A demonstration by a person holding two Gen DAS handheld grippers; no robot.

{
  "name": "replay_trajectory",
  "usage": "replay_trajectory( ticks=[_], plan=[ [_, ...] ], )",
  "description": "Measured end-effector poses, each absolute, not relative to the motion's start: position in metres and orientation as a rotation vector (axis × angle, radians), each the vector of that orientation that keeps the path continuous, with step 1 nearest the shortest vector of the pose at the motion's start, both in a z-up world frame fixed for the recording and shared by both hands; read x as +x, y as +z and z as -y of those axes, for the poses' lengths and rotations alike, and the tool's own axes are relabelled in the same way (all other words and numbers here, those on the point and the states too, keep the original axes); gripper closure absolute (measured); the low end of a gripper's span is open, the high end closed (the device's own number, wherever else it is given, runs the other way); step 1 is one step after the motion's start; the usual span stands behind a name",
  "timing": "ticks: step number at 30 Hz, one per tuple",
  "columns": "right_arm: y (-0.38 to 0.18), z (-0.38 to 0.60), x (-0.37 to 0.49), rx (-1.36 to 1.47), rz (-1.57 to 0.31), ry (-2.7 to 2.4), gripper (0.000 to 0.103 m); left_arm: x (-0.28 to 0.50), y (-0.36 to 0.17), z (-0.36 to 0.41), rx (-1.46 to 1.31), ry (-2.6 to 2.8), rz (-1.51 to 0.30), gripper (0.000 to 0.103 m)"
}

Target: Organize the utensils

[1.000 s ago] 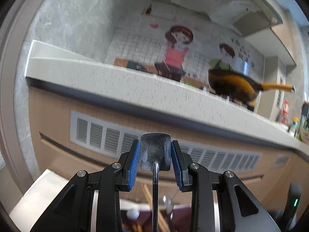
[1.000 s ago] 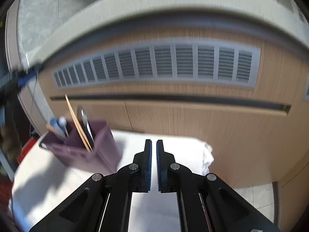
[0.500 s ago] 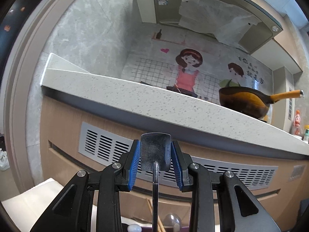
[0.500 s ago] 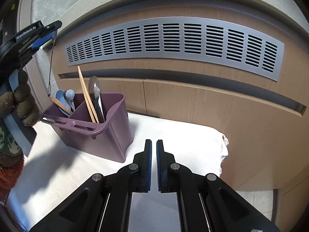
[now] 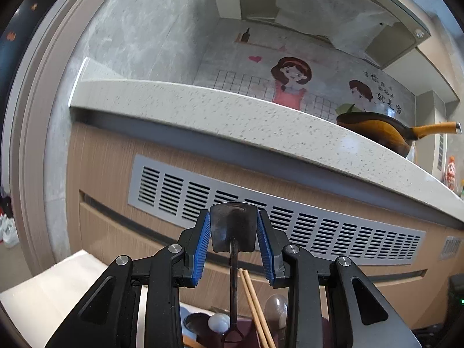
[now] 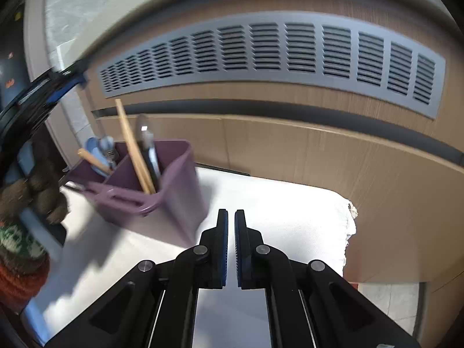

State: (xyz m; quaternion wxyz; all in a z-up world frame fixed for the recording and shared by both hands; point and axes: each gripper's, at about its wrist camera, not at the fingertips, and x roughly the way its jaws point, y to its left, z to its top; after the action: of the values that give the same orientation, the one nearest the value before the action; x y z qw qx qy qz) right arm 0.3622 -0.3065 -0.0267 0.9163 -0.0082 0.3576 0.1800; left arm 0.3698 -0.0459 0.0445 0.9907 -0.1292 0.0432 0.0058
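My left gripper [image 5: 233, 220] is shut on the flat head of a small metal spatula [image 5: 233, 232]. Its thin handle hangs straight down, with the looped end among the utensils in the purple holder [image 5: 326, 329] right below. Wooden chopsticks [image 5: 255, 310] and a metal spoon [image 5: 277, 307] stand up in that holder. In the right wrist view the purple holder [image 6: 174, 200] sits at the left of the white table [image 6: 290, 211], holding chopsticks [image 6: 132, 145] in its near compartment. My right gripper [image 6: 231, 217] is shut with nothing in it, above the table to the right of the holder.
A wooden cabinet front with a grey vent grille [image 6: 275, 49] stands close behind the table. A speckled counter [image 5: 232, 116] overhangs it, with an orange wok [image 5: 382, 133] on top. A gloved hand [image 6: 32, 191] shows at the left edge of the right wrist view.
The left gripper has sunk with the spatula, so the holder's utensils rise into view below it. The right gripper has dropped and drifted; the holder now sits lower in its view.
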Motion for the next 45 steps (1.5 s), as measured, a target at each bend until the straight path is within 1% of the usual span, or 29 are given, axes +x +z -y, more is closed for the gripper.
replay_trajectory(
  ticks=[6, 12, 17, 18, 21, 24, 29, 33, 36, 38, 40, 45],
  plan=[
    [-0.040, 0.311, 0.394, -0.048, -0.794, 0.397, 0.099, 0.367, 0.051, 0.037, -0.261, -0.049, -0.123, 0.070],
    [-0.056, 0.298, 0.433, -0.056, -0.822, 0.443, 0.098, 0.350, 0.071, 0.019, -0.364, -0.131, -0.135, 0.070],
    [-0.074, 0.290, 0.476, -0.011, -0.899, 0.468, 0.098, 0.327, 0.091, 0.000, -0.389, -0.223, -0.173, 0.070],
    [-0.077, 0.288, 0.480, 0.003, -0.911, 0.472, 0.096, 0.322, 0.093, -0.004, -0.393, -0.233, -0.181, 0.070],
    [-0.083, 0.280, 0.484, 0.059, -0.939, 0.534, 0.096, 0.305, 0.095, -0.015, -0.388, -0.251, -0.200, 0.070],
    [-0.086, 0.268, 0.477, 0.018, -0.937, 0.543, 0.096, 0.296, 0.082, -0.018, -0.350, -0.251, -0.264, 0.070],
    [-0.091, 0.256, 0.464, 0.038, -0.968, 0.571, 0.096, 0.281, 0.040, -0.022, -0.315, -0.231, -0.382, 0.070],
    [-0.090, 0.221, 0.448, -0.075, -0.957, 0.619, 0.096, 0.263, 0.017, -0.023, -0.263, -0.191, -0.419, 0.070],
    [-0.090, 0.207, 0.444, -0.108, -0.961, 0.665, 0.096, 0.260, -0.002, -0.035, -0.290, -0.161, -0.488, 0.070],
    [-0.087, 0.208, 0.445, -0.154, -0.933, 0.652, 0.096, 0.260, -0.014, -0.045, -0.294, -0.131, -0.533, 0.070],
    [-0.085, 0.212, 0.449, -0.215, -0.888, 0.593, 0.094, 0.259, -0.021, -0.055, -0.309, -0.104, -0.536, 0.069],
    [-0.081, 0.190, 0.450, -0.490, -0.779, 0.591, 0.093, 0.265, -0.029, -0.073, -0.351, -0.075, -0.547, 0.069]
  ],
)
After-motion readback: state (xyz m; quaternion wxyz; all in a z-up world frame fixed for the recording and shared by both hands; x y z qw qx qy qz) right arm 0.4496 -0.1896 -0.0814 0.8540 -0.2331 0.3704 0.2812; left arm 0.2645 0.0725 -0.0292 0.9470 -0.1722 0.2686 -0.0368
